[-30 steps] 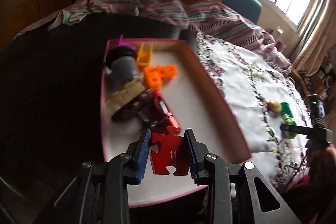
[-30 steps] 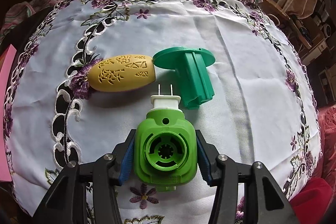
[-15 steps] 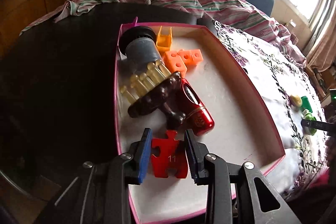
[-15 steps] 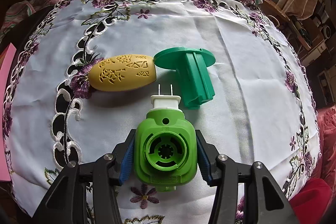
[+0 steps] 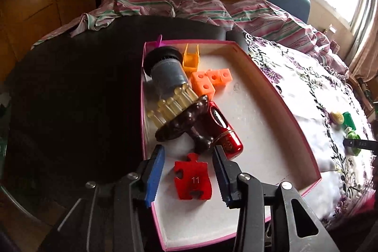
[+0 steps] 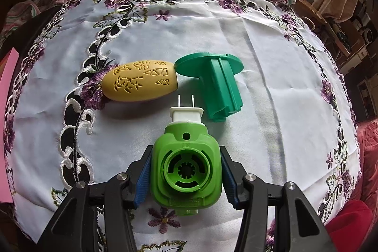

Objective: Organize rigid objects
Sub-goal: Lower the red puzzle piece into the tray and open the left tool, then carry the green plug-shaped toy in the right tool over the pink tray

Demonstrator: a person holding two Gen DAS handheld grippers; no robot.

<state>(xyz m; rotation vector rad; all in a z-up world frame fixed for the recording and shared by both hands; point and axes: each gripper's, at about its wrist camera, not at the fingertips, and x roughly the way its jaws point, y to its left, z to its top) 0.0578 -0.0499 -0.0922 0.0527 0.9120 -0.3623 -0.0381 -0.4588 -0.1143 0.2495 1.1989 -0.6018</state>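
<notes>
left gripper [image 5: 189, 171] is opening, its jaws clear of the red puzzle piece [image 5: 193, 178] lying flat between them, near the pink box's [image 5: 278, 96] near-left corner; right gripper [image 6: 185, 171] clamps the green plug [image 6: 186, 164].

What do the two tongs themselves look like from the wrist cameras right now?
Both match. The left tongs and right tongs have black angular frames with triangular cut-outs and round silver screw heads at the joints. Each finger carries a blue ribbed pad. No cables, markings or sleeves show.
</notes>
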